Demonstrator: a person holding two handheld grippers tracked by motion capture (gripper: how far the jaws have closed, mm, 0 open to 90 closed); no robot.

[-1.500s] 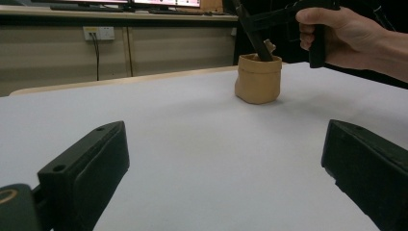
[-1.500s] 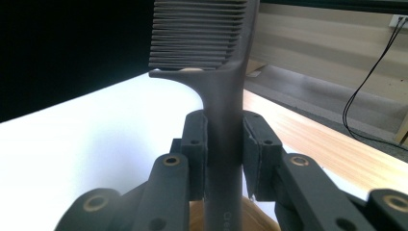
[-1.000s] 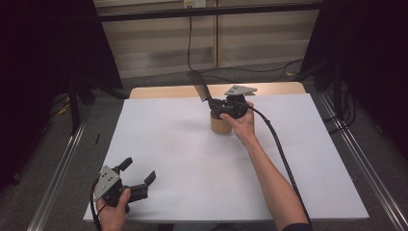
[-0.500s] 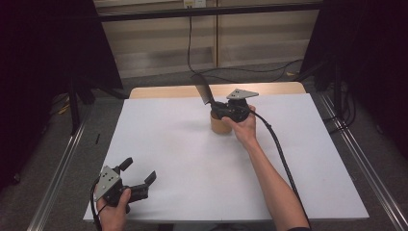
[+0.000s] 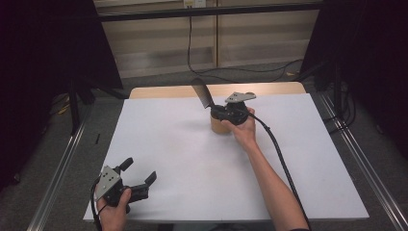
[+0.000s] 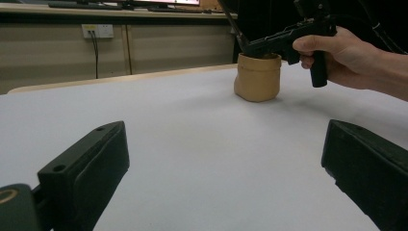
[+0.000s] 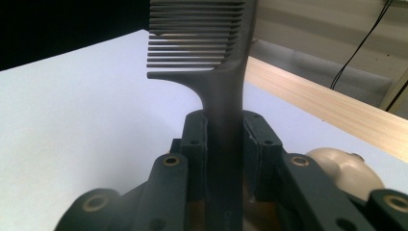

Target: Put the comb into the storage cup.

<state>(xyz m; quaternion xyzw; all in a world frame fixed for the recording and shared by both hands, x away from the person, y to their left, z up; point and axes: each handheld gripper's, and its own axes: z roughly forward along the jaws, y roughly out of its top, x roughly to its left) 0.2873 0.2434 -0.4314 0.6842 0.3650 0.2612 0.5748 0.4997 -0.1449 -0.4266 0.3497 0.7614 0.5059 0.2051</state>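
Comb point(image 7: 226, 72), dark and flat, is judged to be light, stiff plastic with a smooth, somewhat slippery handle and thin teeth that could bend or snap if squeezed. The handle is therefore the place to be gripped, and it is gripped there: the right tongs point(image 7: 225, 144) are clamped on it just below the teeth. The comb is held upright with its teeth tilted toward the far left corner, directly over the tan cup point(image 5: 220, 126), which stands near the middle of the far edge of the desk point(image 5: 312, 159). The right forearm is stretched forward, the hand wrapped around the grip. The left tongs point(image 5: 140, 176) are rested near the near left corner, spread apart and holding nothing.
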